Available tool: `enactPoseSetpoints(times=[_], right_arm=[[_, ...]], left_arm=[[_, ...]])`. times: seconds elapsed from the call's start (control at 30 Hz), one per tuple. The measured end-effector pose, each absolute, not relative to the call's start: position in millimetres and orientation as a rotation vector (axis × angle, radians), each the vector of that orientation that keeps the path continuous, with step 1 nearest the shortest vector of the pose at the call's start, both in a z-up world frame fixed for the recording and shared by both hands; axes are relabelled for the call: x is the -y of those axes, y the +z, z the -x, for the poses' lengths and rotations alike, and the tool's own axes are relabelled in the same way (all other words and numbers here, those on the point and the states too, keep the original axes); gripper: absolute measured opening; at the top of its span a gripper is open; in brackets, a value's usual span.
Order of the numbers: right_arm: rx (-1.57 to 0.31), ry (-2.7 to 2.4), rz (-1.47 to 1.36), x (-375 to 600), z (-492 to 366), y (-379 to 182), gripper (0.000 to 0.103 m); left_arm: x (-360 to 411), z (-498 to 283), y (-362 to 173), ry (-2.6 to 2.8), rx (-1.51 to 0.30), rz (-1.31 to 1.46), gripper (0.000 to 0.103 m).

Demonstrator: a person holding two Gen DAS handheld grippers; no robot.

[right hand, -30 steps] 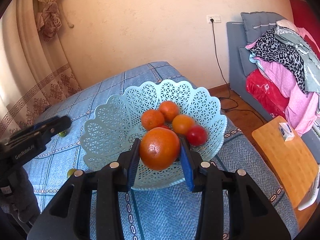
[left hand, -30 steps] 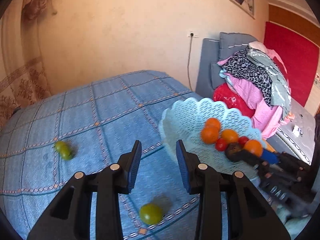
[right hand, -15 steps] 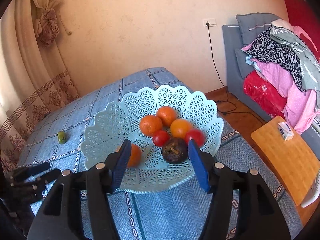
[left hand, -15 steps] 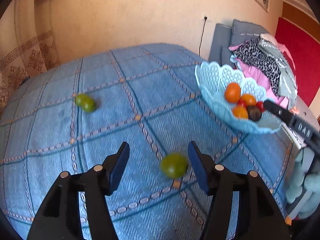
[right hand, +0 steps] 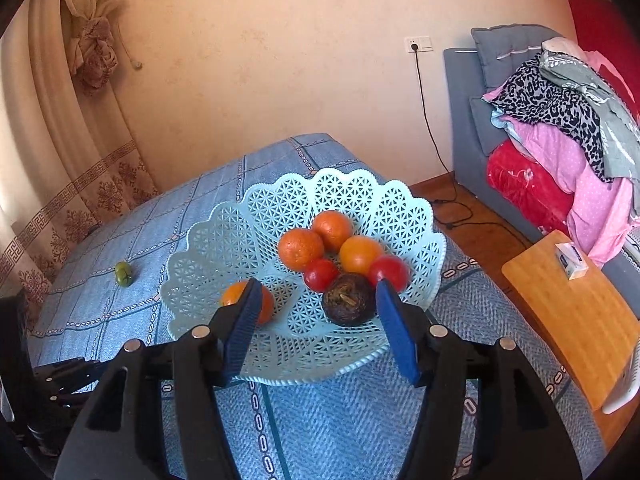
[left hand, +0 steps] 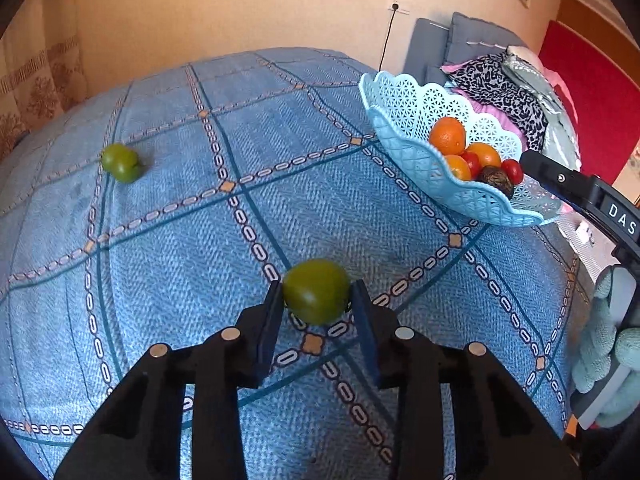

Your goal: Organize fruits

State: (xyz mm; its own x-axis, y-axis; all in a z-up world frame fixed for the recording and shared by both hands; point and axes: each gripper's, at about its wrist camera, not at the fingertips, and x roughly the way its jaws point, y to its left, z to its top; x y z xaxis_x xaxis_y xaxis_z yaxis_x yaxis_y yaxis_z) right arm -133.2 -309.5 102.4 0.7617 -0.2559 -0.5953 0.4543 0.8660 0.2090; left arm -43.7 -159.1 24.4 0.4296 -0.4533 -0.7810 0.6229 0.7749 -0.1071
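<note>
- The basket (right hand: 224, 248) sat on the blue bedspread (left hand: 168, 216), one more orange (right hand: 240, 300) inside since a second before.
- My right gripper (right hand: 316, 320) hung released over it.
- My left gripper (left hand: 316, 312), previously empty, clenched the near green fruit (left hand: 316, 290); another (left hand: 120, 162) awaited collection.

you're working in warm, bright daylight, and both views are sharp at the centre. the blue bedspread (left hand: 168, 208) is evenly lit, with only soft, short shadows under the fruit (none of them hard-edged). straight lines bow heavily toward the rims, where a black circular vignette cuts the corners. the wall (right hand: 280, 60) shows no glare.
</note>
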Motion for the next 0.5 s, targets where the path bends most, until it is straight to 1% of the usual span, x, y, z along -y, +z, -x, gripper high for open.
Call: enactPoseSetpoints(times=[0.13,0.27,0.37,0.5], right_arm=[[-0.585,-0.401,-0.358,311.2,133.9,102.4,0.061],[-0.583,-0.409,-0.364,313.8,134.3,102.4,0.061],[-0.585,-0.411,-0.367,315.2,134.0,101.6,0.061],[-0.584,-0.413,-0.368,315.9,134.3,101.7,0.061]], left_arm=[[158.5,42.4,34.0,-0.668,-0.889,-0.202,0.035],[161.0,44.8,59.0,-0.681,-0.83,-0.178,0.035],[170.5,47.2,79.7,-0.709,-0.768,-0.166,0.035],[193.1,46.6,94.6,-0.741,-0.727,-0.172,0.035]])
